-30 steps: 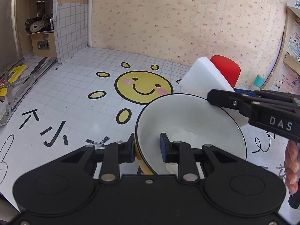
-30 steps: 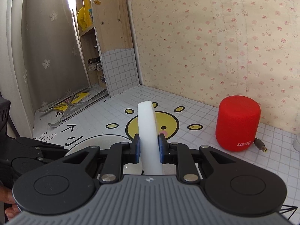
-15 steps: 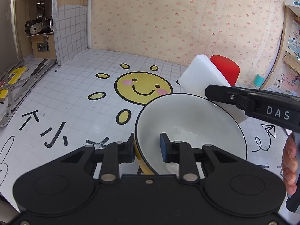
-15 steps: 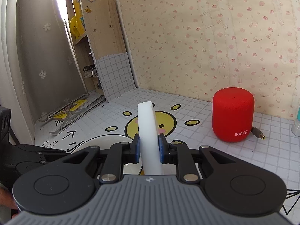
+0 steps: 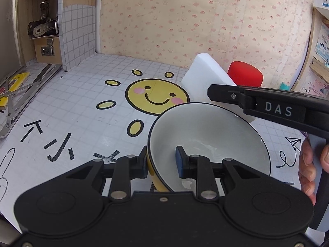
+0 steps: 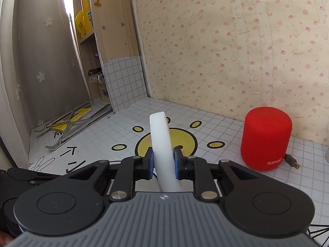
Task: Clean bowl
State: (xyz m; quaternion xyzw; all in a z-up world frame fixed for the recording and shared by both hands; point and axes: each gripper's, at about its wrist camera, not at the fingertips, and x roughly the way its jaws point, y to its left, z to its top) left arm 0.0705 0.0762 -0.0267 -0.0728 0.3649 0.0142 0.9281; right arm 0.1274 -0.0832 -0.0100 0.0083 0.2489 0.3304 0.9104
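Note:
My left gripper (image 5: 162,162) is shut on the near rim of a bowl (image 5: 216,135) that is white inside and yellow outside, with a black edge. One pad is inside the bowl and the other outside, and the bowl tilts toward the camera. A wet smear shows at its bottom. My right gripper (image 6: 163,161) is shut on a white sponge block (image 6: 159,140) that stands on edge. In the left wrist view this sponge (image 5: 205,82) hangs just beyond the bowl's far rim, apart from the inside. A person's hand (image 5: 306,164) holds the right gripper's handle.
A red cylindrical speaker (image 6: 266,138) with a cable plug (image 6: 293,162) stands at the back right by the wall. A folded metal stand (image 5: 18,96) lies at the left beside a wooden shelf unit (image 6: 115,30). The tiled tabletop bears a smiling sun sticker (image 5: 157,96).
The right gripper with the sponge has shifted a little to the left along the bowl's far rim. The left gripper and the bowl have stayed put.

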